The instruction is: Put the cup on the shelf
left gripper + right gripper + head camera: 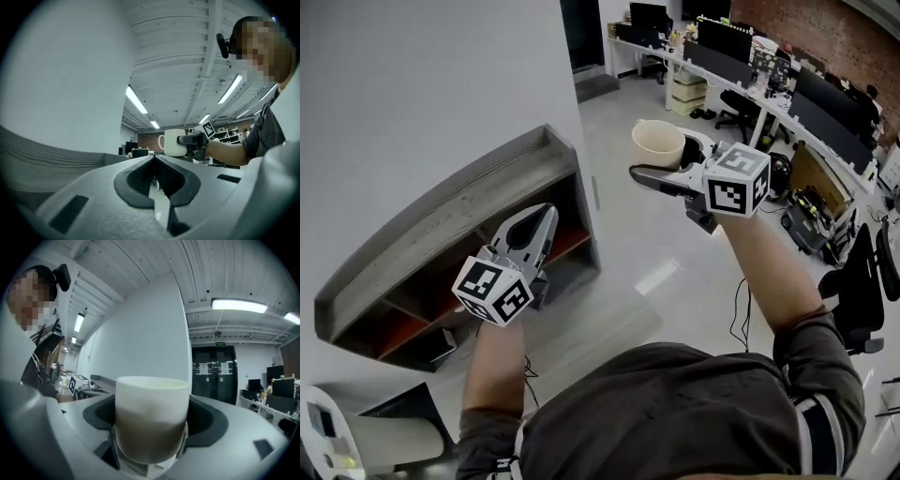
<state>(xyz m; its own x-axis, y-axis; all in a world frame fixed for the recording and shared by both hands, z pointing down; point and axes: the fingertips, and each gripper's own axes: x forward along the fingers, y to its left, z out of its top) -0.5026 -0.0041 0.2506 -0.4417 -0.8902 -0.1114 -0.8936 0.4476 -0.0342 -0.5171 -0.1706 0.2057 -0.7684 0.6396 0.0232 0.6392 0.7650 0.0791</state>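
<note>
The cup (657, 142) was held upright in the air, clamped between the jaws of the right gripper (654, 167), out over the floor (675, 262) and well apart from the grey shelf (441, 220) set against the wall (412, 84). The left gripper (544, 216) was seen empty, jaws closed together, near the shelf

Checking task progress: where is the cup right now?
The cup sits clamped in the right tongs, held in the air at the head view's upper middle, right of the grey shelf and not on it.
</note>
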